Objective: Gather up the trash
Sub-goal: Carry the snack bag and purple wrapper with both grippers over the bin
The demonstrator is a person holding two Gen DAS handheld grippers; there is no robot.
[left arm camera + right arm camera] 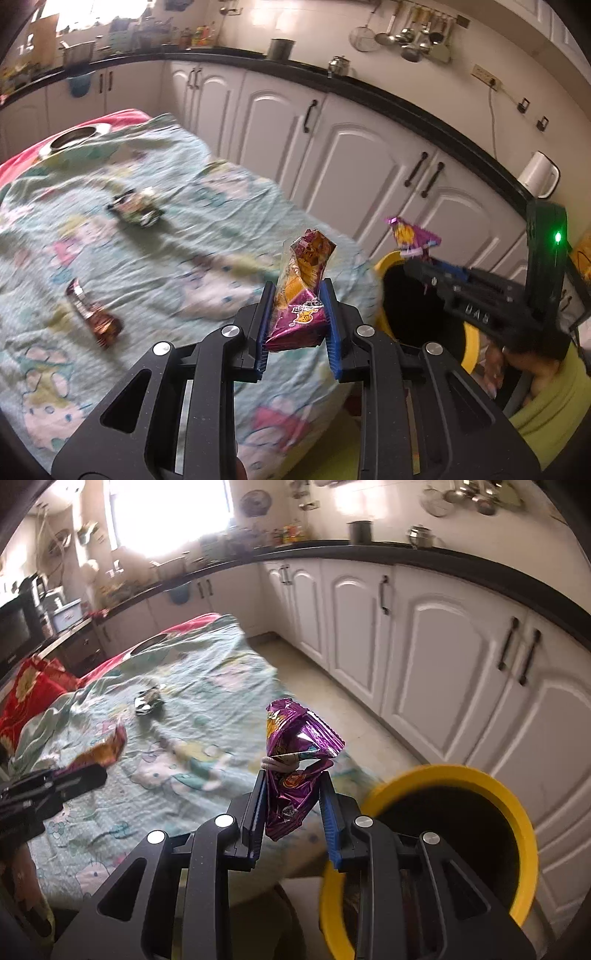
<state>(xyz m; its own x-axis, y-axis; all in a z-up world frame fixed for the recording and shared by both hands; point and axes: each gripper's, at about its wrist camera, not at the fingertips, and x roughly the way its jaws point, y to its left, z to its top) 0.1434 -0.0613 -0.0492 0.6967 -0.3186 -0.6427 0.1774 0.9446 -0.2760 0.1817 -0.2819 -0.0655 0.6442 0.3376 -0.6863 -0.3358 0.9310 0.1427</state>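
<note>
Kitchen, white cabinets [332, 155]; table [184, 229] under wrinkled teal cloth. Left tool [296, 314] grips packet [301, 291]; right tool [291, 805] grips purple wrapper [295, 760], bin [517, 812] at 3 o'clock.

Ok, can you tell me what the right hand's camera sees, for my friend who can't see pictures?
The right gripper holds a crumpled purple wrapper upright, beside the yellow-rimmed bin at its right. Behind lies a table under a pale green cartoon cloth with a small silvery wrapper on it. White kitchen cabinets run along the right.
</note>
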